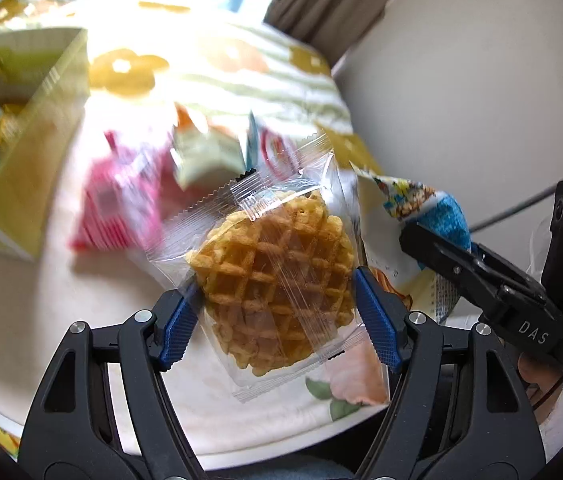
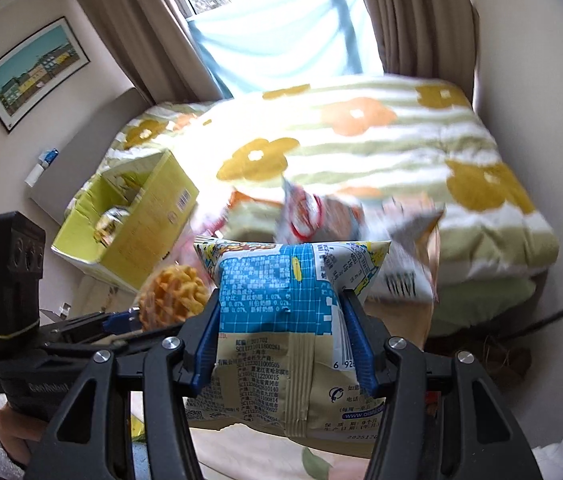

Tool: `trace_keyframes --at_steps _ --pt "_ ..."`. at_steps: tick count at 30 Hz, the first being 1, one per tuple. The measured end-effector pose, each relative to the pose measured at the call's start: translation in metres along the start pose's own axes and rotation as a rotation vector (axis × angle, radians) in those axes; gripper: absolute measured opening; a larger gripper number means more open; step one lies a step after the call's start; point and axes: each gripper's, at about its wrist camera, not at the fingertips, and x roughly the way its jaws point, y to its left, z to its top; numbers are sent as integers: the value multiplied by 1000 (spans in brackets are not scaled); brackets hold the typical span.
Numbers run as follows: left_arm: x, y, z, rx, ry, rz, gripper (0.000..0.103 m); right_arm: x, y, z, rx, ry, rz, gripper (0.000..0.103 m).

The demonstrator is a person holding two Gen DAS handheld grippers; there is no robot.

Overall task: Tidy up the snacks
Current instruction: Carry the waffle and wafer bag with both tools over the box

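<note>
1. Between your left gripper (image 1: 277,316) jaws, partly closed, sits the clear-wrapped golden lattice waffle snack (image 1: 277,276), gripped.
2. Your right gripper (image 2: 281,332) clamps the blue-and-cream printed snack packet (image 2: 281,320).
3. Carrying step, I judge: next, lower both into the yellow-green cardboard box (image 2: 137,216).

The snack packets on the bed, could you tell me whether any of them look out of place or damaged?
Nothing looks torn or spilled. A few packets lie in a loose, overlapping heap on the flowered blanket outside the yellow-green box, blurred. The left claw holds a wrapped waffle snack; the right claw pinches a blue-and-white packet, creasing it.
</note>
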Motion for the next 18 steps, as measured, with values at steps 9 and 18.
trace_keyframes --at_steps 9,18 --pt "-75 62 66 10 -155 68 71 14 84 60 -71 -98 24 52" --pt "-119 176 125 -38 -200 189 71 84 191 105 -100 -99 102 52"
